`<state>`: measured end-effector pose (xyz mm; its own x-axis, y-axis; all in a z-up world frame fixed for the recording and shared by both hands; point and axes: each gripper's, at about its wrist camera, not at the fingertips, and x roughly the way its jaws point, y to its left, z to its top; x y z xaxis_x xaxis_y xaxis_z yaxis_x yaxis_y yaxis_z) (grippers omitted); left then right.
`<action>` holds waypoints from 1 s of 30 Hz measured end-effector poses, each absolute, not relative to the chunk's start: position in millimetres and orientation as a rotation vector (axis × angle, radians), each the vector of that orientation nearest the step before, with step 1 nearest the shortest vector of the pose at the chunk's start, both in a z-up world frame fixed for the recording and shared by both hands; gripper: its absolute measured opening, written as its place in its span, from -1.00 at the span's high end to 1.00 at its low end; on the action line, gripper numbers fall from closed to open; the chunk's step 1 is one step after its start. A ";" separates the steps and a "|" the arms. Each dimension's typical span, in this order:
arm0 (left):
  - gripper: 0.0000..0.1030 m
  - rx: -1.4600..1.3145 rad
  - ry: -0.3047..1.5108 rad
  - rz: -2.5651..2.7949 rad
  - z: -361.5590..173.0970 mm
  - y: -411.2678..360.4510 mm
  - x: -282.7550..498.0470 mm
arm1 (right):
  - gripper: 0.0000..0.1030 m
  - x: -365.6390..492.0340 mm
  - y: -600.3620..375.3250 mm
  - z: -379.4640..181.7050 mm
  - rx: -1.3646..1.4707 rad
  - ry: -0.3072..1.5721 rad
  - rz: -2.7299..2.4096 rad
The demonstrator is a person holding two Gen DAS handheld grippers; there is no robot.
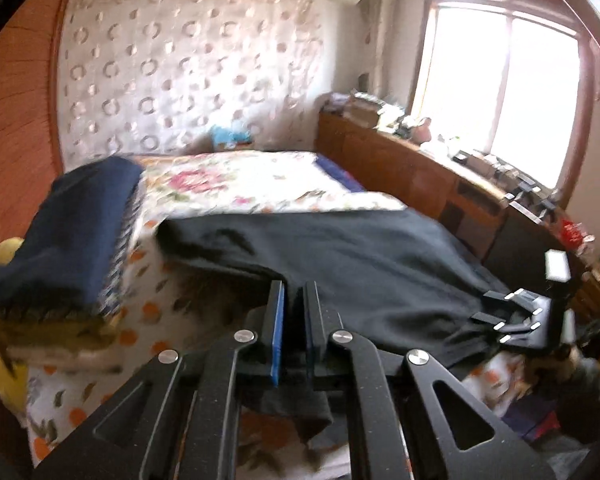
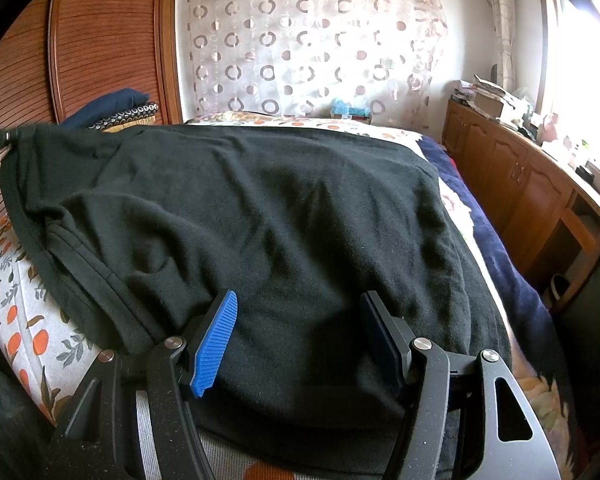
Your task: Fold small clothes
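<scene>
black garment [image 1: 360, 264] pinched in left gripper [image 1: 294, 296]

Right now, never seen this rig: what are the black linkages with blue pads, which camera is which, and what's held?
No robot arm here: a person carries a two-finger tool in each hand, each with a fisheye camera looking forward along its fingers.

The left wrist view shows the left tool. Its blue pads are shut on an edge of the black garment, which hangs below them.

The right wrist view shows the right tool, open, fingers either side of the same garment, pinching nothing.

The garment lies spread on a bed with an orange-patterned sheet. A stack of folded clothes, navy on top, sits at the left. The right tool also shows at the left view's right edge.
</scene>
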<state>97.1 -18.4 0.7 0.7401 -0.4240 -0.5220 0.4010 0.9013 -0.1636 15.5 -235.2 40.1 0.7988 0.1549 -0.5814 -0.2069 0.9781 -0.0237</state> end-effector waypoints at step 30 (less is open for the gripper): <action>-0.18 0.094 0.549 -0.659 35.7 -131.9 91.4 | -0.27 9.4 -248.9 72.5 -0.042 0.574 0.210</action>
<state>91.4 -131.9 35.7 0.6541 -0.5563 -0.5125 0.6048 0.7916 -0.0874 9.4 -248.9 72.5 0.8193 0.1852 -0.5427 -0.2084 0.9779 0.0191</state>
